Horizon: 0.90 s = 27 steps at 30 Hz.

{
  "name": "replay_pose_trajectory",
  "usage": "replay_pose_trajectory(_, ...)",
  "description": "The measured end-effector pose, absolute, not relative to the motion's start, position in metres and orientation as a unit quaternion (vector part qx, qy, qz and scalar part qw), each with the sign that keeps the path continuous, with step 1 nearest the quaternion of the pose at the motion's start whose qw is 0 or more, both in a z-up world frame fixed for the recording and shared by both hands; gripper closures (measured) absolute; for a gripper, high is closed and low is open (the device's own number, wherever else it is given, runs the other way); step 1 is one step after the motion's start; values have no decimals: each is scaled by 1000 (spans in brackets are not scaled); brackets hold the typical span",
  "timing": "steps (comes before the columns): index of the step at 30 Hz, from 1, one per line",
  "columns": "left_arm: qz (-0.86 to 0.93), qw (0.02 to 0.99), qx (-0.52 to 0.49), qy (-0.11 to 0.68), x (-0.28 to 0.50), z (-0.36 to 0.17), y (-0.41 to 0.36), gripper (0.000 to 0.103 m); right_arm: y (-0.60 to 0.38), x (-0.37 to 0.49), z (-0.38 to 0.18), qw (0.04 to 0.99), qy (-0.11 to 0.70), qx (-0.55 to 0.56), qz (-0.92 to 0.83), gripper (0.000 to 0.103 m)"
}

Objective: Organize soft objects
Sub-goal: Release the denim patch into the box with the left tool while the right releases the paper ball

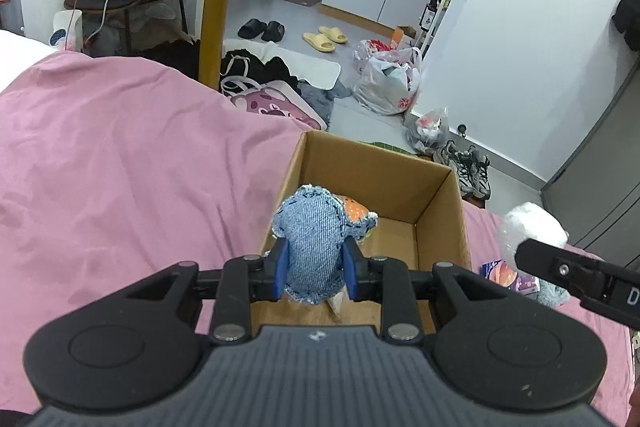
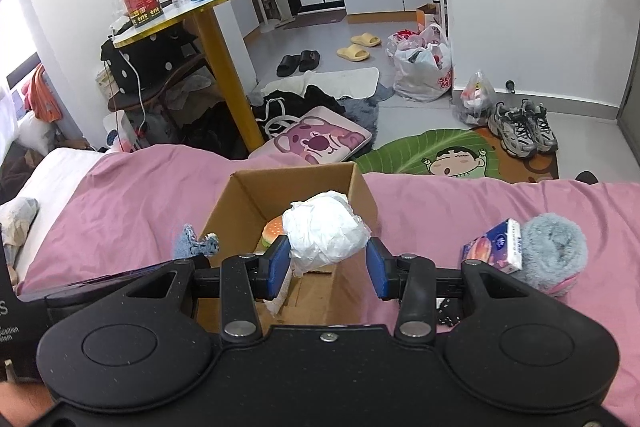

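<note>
Your left gripper (image 1: 314, 269) is clamped on a denim plush toy (image 1: 316, 247): the blue pads press into its lower half from both sides, and the stuffed body bulges out above and below them. The toy hangs just ahead of the fingertips, over the near left part of an open cardboard box (image 1: 440, 219). It looks light and squashy, with frayed seams. It should give under pressure rather than slip, and the grip around its thick middle looks sound.

Your right gripper (image 2: 328, 261) has its jaws fairly wide. A crumpled white wad (image 2: 326, 227), paper or thin plastic by its look, sits between and just beyond the blue pads (image 2: 376, 269). The left pad seems to touch it. A gap shows at the right pad, so whether it is truly gripped cannot be told. It appears very light and easily crushed; a hold across its widest part would likely be safest.

Below and ahead of that wad, inside the box, lies a burger-shaped soft toy (image 2: 272, 231).

Further out, right of the right gripper, a small tissue pack (image 2: 496, 247) leans against a fluffy grey item (image 2: 554, 247). Both rest on the pink bedspread (image 1: 120, 167) that carries the box, and both still wait outside it.
</note>
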<state>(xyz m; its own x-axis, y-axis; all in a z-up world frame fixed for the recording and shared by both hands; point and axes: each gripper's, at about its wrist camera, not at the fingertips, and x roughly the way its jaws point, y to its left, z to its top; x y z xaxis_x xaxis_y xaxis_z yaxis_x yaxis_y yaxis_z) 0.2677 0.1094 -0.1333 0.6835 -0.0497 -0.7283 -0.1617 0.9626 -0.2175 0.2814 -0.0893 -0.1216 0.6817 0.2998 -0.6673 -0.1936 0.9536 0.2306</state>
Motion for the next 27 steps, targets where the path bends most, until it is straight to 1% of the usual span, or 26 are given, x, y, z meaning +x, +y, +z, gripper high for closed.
replay_pose_trajectory(4, 40, 908, -135, 395, 270, -135, 114, 74, -82, 289, -124, 912, 380, 69, 138, 62)
replay_pose_trajectory(12, 40, 905, -143, 399, 271, -138, 119, 56, -67, 299, -121, 912, 377, 68, 146, 61)
replay_pose_trajectory(14, 44, 905, -146, 398, 271, -139, 120, 50, -62, 301, -121, 912, 377, 67, 149, 61)
replay_pose_trajectory(17, 48, 902, -152, 402, 271, -140, 123, 46, -59, 302, -122, 911, 376, 69, 155, 59)
replay_pose_trajectory(18, 50, 900, -154, 404, 272, -140, 125, 45, -58, 302, -122, 910, 377, 69, 161, 53)
replay_pose_trajectory(19, 52, 899, -155, 405, 272, -140, 126, 43, -57, 303, -122, 908, 379, 69, 166, 44)
replay_pose_trajectory(21, 58, 899, -156, 405, 272, -140, 127, 39, -58, 301, -120, 909, 376, 66, 165, 36)
replay_pose_trajectory(25, 64, 899, -148, 406, 271, -139, 125, 28, -69, 299, -117, 909, 378, 72, 158, 34)
replay_pose_trajectory(27, 55, 899, -147, 408, 271, -140, 123, 28, -76, 296, -117, 910, 378, 76, 154, 33)
